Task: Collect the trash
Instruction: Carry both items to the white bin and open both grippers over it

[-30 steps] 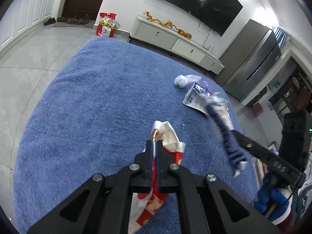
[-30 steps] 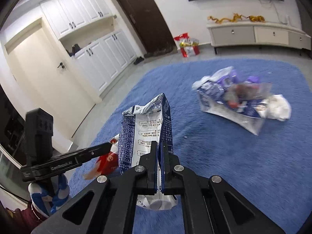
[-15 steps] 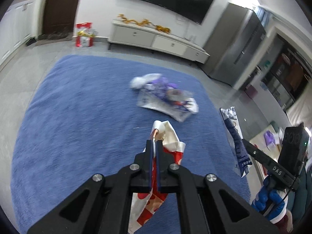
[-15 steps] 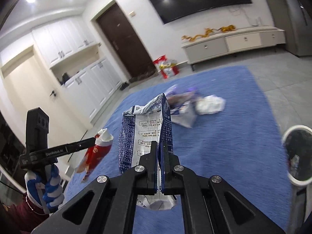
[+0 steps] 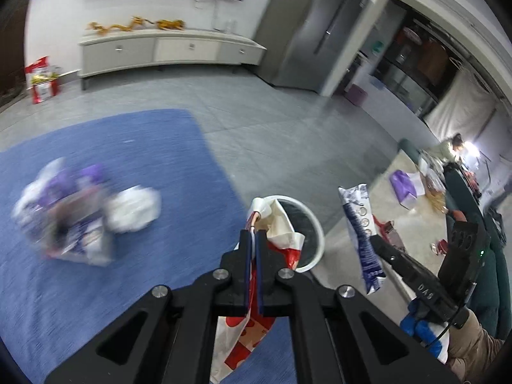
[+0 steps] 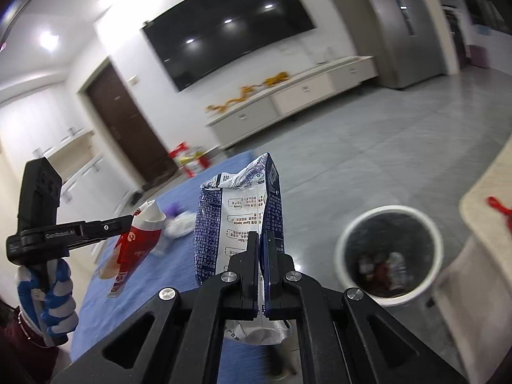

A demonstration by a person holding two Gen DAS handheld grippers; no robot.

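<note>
Only the right view shows trash inside the bin (image 6: 388, 299); both tongs (image 5: 253, 240) (image 6: 263, 246) clamp wrappers (image 5: 281, 227) (image 6: 236, 211).

A home living room. A large dark television (image 6: 228, 28) hangs on a white wall in the upper middle of the right wrist view, above a long low white cabinet (image 6: 288, 102). A dark wooden door (image 6: 128, 128) and white cupboards (image 6: 60, 160) stand at left. Grey floor tiles (image 5: 272, 134) surround a blue rug (image 5: 128, 160); a steel refrigerator (image 5: 313, 28) stands at upper right.
</note>
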